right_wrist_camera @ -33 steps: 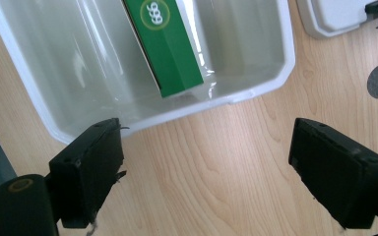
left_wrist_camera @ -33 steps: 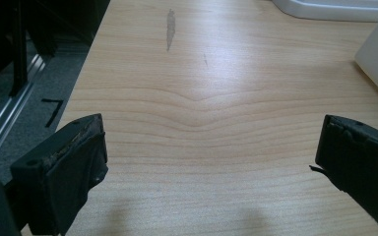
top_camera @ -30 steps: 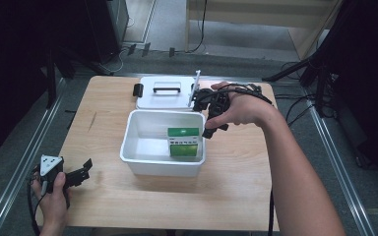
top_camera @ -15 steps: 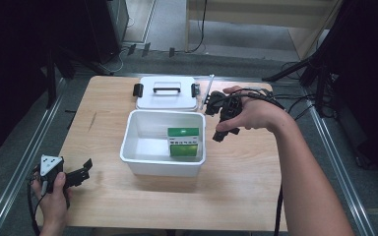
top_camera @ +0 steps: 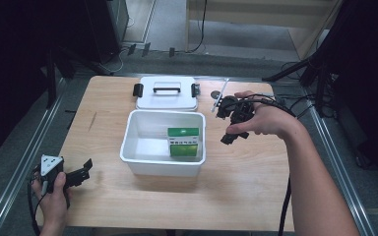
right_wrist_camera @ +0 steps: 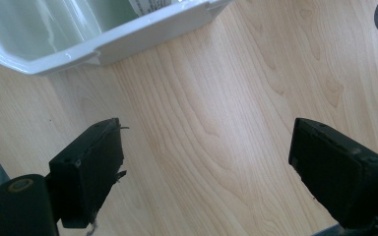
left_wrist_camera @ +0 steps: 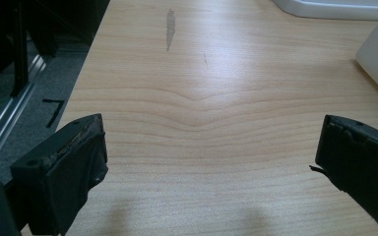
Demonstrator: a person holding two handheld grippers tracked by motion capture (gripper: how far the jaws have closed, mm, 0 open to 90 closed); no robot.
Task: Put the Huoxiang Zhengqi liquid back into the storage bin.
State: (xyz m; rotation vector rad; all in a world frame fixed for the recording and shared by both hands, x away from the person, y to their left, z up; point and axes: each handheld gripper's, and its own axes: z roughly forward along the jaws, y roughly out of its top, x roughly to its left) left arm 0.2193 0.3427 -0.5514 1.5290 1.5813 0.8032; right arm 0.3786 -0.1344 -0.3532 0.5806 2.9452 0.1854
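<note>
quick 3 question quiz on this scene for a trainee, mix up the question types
1. True or false: the green box lies inside the white bin.
2. Where does the white lid with the black handle sit? A) on the bin B) on the table beyond the bin C) in the left gripper
3. Fill in: the jaws of the right gripper stand ____ over bare wood.

Key: 1 true; 2 B; 3 open
</note>
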